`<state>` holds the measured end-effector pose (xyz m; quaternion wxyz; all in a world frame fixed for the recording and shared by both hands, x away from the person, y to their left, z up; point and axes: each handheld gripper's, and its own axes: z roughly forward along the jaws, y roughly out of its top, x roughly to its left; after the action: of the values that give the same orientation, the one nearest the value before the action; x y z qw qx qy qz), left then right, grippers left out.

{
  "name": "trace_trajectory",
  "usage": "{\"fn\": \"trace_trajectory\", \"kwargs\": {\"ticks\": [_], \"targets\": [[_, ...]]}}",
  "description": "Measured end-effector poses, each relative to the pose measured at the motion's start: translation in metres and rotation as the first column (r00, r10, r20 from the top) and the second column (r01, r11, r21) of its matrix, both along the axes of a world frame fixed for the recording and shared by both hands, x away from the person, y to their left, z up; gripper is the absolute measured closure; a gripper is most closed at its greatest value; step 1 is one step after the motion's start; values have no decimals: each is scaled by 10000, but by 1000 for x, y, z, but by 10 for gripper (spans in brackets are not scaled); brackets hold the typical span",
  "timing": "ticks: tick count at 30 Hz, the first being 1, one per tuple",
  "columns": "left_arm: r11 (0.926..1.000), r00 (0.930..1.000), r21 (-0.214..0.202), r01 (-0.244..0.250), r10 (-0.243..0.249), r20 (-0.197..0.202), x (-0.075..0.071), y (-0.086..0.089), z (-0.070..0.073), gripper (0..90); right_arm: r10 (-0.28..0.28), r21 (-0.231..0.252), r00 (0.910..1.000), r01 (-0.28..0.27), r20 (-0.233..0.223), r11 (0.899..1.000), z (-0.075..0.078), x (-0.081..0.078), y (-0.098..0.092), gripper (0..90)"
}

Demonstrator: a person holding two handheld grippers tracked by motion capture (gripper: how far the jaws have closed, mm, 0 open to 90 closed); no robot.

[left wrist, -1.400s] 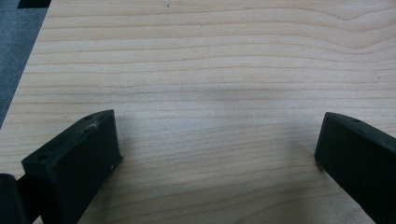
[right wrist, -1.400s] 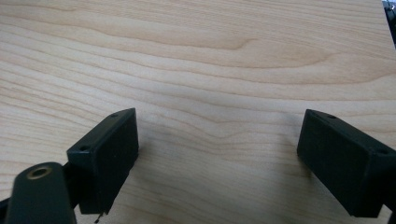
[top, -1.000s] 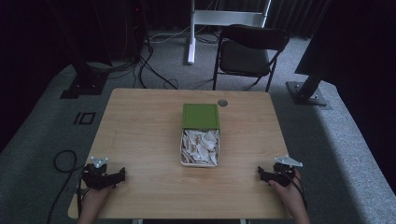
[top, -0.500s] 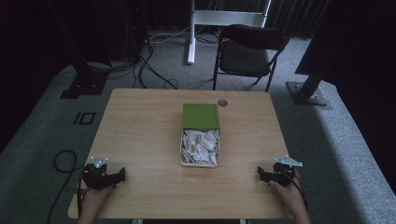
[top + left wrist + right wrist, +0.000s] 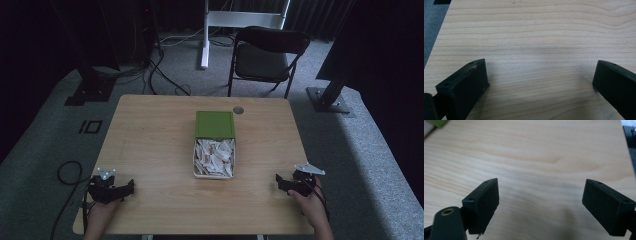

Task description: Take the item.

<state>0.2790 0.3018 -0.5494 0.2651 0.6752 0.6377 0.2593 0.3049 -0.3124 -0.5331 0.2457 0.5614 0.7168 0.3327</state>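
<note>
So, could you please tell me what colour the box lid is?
Green; the lid shows best in the high view.

Box (image 5: 214, 144) contents: pale crumpled pieces, too small to identify. Small round grey object (image 5: 238, 110) just beyond box: identity unclear. Person's forearms cut off at bottom edge of high view. Left gripper (image 5: 540, 77) view: both jaws cropped by bottom edge, right one also by side edge. Right gripper (image 5: 541, 202) view: green corner (image 5: 437, 122) cut by top edge, blurred.
</note>
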Motion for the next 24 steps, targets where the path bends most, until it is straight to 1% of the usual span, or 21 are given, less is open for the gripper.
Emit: {"fn": "trace_trajectory", "kwargs": {"ticks": [1, 2, 3, 4, 8, 9, 13, 14, 15, 16, 17, 20, 24], "targets": [[10000, 10000, -2, -4, 4, 5, 0, 0, 0, 7, 40, 184, 9999, -42, 120, 9998, 7, 1, 2, 137], [10000, 10000, -2, -4, 4, 5, 0, 0, 0, 7, 75, 282, 9999, -79, 151, 9996, 9, 1, 3, 137], [10000, 10000, 0, -4, 4, 5, 0, 0, 0, 7, 75, 282, 9999, -79, 151, 9996, 9, 1, 3, 137], [10000, 10000, -1, -2, 2, 4, 0, 0, 0, 7, 139, 478, 9996, -151, 258, 9987, 14, 2, 5, 137], [10000, 10000, -18, -16, 16, 23, 0, 0, 0, 7, 123, 495, 9992, -142, 380, 9987, 20, 4, 8, 137], [10000, 10000, -17, -16, 16, 21, 0, 0, 0, 7, 162, 556, 9986, -190, 495, 9983, 25, 4, 10, 138], [10000, 10000, -18, -17, 17, 22, 0, 0, 0, 7, 189, 566, 9977, -226, 652, 9981, 33, 3, 14, 138], [10000, 10000, -14, -14, 14, 21, 0, 0, 0, 7, 235, 563, 9972, -275, 710, 9980, 36, 3, 15, 138], [10000, 10000, -16, -13, 13, 19, 0, 0, 0, 7, 295, 587, 9962, -344, 823, 9977, 43, 3, 19, 138], [10000, 10000, -16, -13, 13, 19, 0, 0, 0, 7, 295, 587, 9962, -344, 823, 9977, 43, 3, 19, 138], [10000, 10000, -16, -14, 14, 21, 0, 0, 0, 7, 373, 628, 9946, -435, 967, 9971, 49, 3, 22, 142], [10000, 10000, -18, -17, 17, 22, 0, 0, 0, 7, 438, 684, 9938, -509, 1017, 9964, 54, 3, 27, 143], [10000, 10000, -22, -22, 22, 27, 0, 0, 0, 7, 688, 803, 9899, -791, 1242, 9936, 64, 5, 39, 155]]}}
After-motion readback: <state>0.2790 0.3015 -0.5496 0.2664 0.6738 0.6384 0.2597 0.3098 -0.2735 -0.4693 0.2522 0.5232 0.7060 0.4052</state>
